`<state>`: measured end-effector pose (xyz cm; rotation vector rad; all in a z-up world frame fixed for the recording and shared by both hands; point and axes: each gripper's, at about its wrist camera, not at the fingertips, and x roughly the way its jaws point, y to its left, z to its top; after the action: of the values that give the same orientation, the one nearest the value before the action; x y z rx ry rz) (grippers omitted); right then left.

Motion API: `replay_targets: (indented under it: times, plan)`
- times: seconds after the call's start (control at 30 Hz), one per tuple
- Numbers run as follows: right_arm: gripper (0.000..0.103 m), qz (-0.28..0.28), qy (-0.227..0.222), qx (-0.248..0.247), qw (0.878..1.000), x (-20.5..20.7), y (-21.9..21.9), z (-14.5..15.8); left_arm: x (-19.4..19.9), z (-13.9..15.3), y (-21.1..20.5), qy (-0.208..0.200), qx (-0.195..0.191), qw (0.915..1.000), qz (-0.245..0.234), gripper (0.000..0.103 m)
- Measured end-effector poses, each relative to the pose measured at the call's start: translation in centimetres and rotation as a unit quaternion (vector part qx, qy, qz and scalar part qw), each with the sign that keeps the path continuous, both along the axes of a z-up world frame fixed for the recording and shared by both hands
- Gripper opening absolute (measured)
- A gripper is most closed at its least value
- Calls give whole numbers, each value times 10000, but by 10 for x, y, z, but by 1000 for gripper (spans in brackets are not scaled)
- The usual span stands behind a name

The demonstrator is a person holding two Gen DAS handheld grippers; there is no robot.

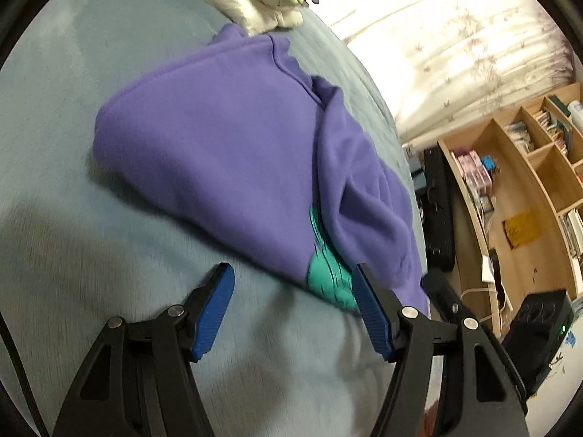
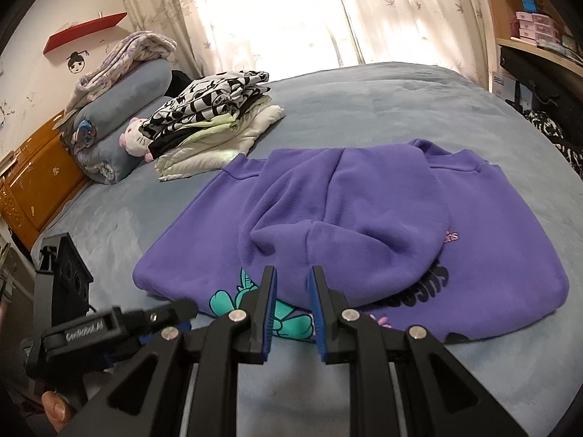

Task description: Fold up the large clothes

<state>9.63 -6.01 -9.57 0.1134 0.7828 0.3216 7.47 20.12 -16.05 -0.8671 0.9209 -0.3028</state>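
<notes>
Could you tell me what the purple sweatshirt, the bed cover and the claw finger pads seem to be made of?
Purple sweatshirt: probably fleece-type knit, matte with a soft nap and rounded, thick folds; the teal print looks flat and smooth.
Bed cover: seemingly plush fabric, blue-grey, with brushed shading patches.
Finger pads on the left claw: likely ribbed blue plastic or rubber, on black arms that look like rigid plastic.

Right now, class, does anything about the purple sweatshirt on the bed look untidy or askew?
Yes. The purple sweatshirt is only loosely folded: its hood lies in a rumpled bulge on top, and the teal print pokes out under the near edge. Both grippers, left and right, hold nothing.
</notes>
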Motion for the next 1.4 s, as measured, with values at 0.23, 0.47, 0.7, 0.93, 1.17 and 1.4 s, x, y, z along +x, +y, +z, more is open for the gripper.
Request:
replay_targets:
  times: [0.23, 0.47, 0.7, 0.93, 1.17, 1.4]
  plan:
    - [18, 40, -2, 11, 10000, 15, 3, 0, 38, -15, 10, -59, 83, 9995, 299, 65]
    - [17, -32, -203, -213, 9996, 48, 10, 5, 71, 7, 14, -582, 581, 9945, 650, 23]
    - [12, -165, 291, -554, 9979, 80, 12, -29, 61, 38, -3, -1165, 1472, 9810, 482, 17]
    - [12, -117, 502, -420, 9978, 66, 9, -50, 56, 82, -45, -1752, 2383, 9552, 76, 17]
    - [12, -259, 687, 395, 9965, 64, -20, -53, 56, 123, -102, -2209, 3136, 9227, -382, 17]
    - [12, -272, 938, 1102, 9891, 59, -49, -55, 50, 146, -160, -2507, 3622, 8941, -812, 17]
